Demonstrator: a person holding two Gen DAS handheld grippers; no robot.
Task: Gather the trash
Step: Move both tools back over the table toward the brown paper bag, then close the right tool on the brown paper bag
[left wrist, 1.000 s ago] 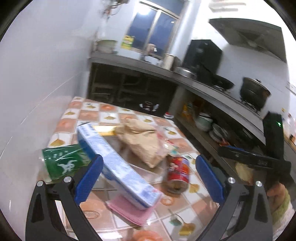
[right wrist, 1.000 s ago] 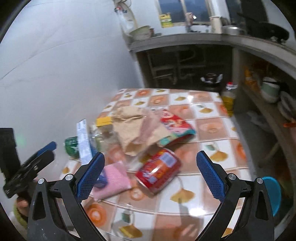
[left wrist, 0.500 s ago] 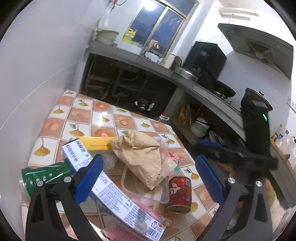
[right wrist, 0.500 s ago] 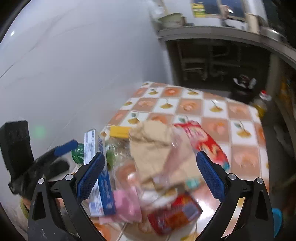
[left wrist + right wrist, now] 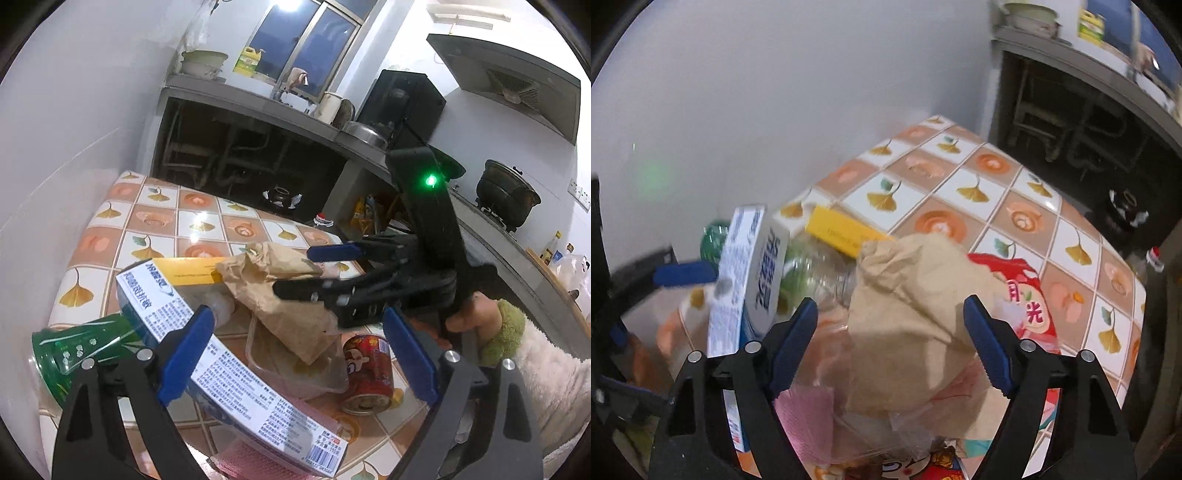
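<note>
A pile of trash lies on the tiled table. In it are a crumpled brown paper bag, a blue-and-white carton, a green bottle, a red can, a clear plastic tray, a yellow box and a red snack bag. My left gripper hovers in front of the pile, its jaws closing, nothing gripped. My right gripper points down with the paper bag between its closing jaws; the pads do not visibly press.
The table stands against a white wall on the left. A dark kitchen counter runs behind and to the right, with pots and a stove. A pink cloth lies under the pile. A person's hand in a fleece sleeve holds the right gripper.
The right gripper has swung in over the pile, tipped downward and rolled, so the paper bag now sits between its narrower jaws. The left gripper has edged closer and narrowed slightly.
</note>
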